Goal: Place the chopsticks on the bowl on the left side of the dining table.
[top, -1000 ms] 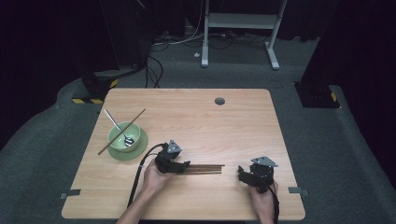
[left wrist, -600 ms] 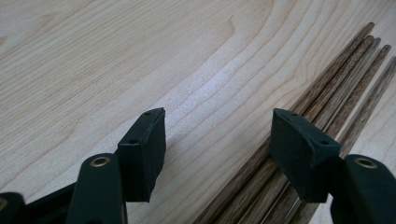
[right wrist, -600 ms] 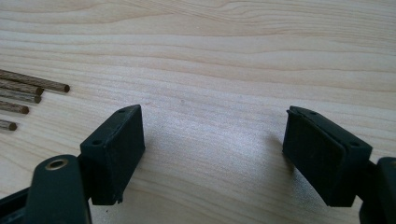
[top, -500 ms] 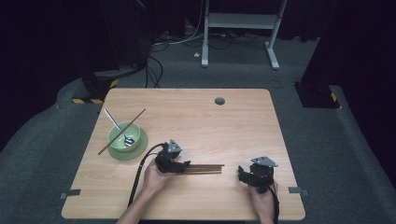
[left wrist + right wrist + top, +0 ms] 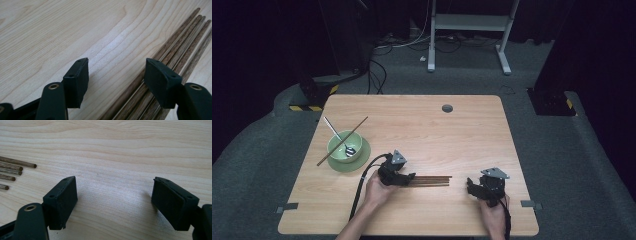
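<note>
Right now your left gripper (image 5: 404, 178) has its jaws spread and empty, one pad over the near end of the chopsticks (image 5: 172, 52), which lie side by side in a bundle on the tabletop (image 5: 472, 135). Your right gripper (image 5: 472, 186) is also spread over bare wood, a little beyond the chopsticks' far tips. Further left, a green bowl (image 5: 341, 148) on a saucer holds a spoon and carries one more chopstick across its rim

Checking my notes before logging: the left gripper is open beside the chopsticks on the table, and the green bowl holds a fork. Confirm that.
Not quite: the green bowl holds a spoon, not a fork, as the high view shows. The rest stands: the left gripper is open beside the chopsticks on the table.
</note>
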